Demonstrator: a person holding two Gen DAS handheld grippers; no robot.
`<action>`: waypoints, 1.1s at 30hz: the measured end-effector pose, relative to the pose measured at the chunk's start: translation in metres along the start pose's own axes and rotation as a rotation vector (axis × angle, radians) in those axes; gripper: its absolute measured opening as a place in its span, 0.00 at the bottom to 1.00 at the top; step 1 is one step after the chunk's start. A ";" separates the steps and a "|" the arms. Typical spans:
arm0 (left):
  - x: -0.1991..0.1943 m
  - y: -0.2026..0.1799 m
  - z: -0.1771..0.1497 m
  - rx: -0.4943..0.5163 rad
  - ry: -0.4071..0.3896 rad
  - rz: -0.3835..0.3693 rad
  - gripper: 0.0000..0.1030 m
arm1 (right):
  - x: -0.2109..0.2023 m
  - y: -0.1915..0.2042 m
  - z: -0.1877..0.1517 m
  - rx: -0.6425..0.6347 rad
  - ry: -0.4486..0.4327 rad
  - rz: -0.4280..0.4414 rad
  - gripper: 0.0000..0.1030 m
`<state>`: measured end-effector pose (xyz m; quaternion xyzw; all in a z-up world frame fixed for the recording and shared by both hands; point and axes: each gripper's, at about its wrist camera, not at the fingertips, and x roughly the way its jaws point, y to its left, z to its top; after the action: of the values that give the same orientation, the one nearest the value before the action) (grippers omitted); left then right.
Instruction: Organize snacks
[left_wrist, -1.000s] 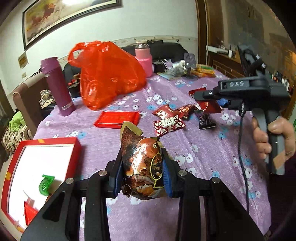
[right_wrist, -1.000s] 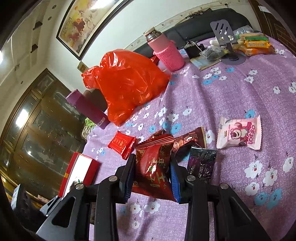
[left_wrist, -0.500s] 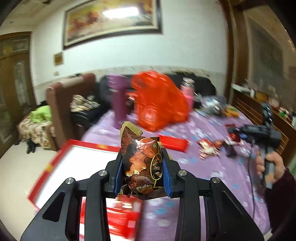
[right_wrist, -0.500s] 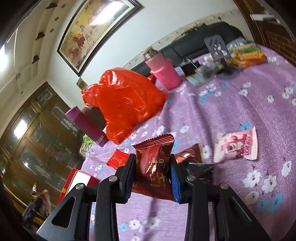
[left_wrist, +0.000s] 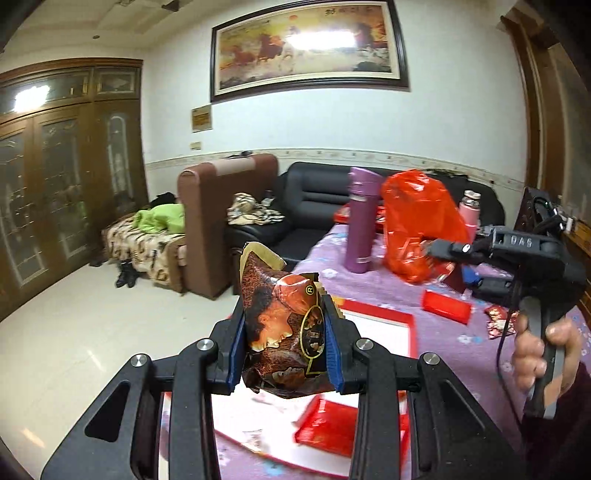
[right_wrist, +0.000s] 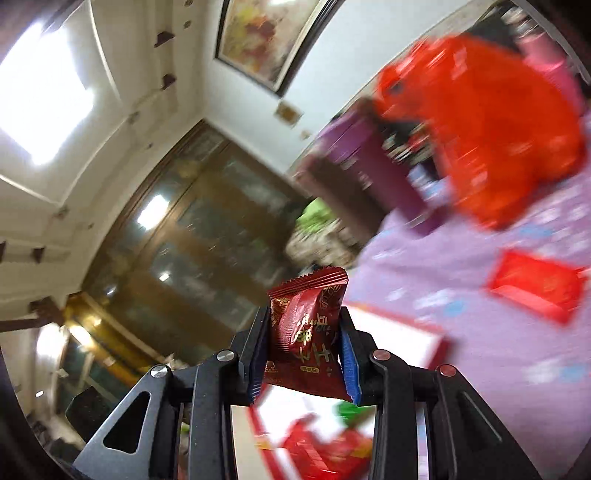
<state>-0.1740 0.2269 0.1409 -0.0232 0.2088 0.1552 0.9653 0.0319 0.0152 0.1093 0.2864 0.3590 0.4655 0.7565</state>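
Observation:
My left gripper is shut on a brown snack packet and holds it above the red-rimmed white tray. A red packet lies in the tray. My right gripper is shut on a dark red snack packet, above the same tray, where red and green packets lie, blurred. The right gripper also shows in the left wrist view, held by a hand at the right.
On the purple flowered tablecloth stand a purple flask, an orange plastic bag and a pink flask. A flat red packet and small red snacks lie beside the tray. Sofas and floor are beyond the table's left edge.
Both grippers have swung left from the snack pile over to the red tray, each still holding its packet. The right wrist view is now motion-blurred.

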 end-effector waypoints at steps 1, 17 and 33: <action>0.001 0.002 -0.001 -0.003 0.004 0.011 0.32 | 0.014 0.004 -0.006 0.001 0.025 0.024 0.33; 0.048 -0.001 -0.021 -0.003 0.135 0.090 0.33 | 0.074 -0.030 -0.046 0.068 0.221 0.029 0.33; 0.067 -0.013 -0.043 0.038 0.238 0.084 0.33 | 0.104 -0.007 -0.073 -0.048 0.349 -0.029 0.33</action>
<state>-0.1293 0.2291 0.0735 -0.0145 0.3256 0.1875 0.9266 0.0078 0.1141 0.0331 0.1776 0.4779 0.5056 0.6961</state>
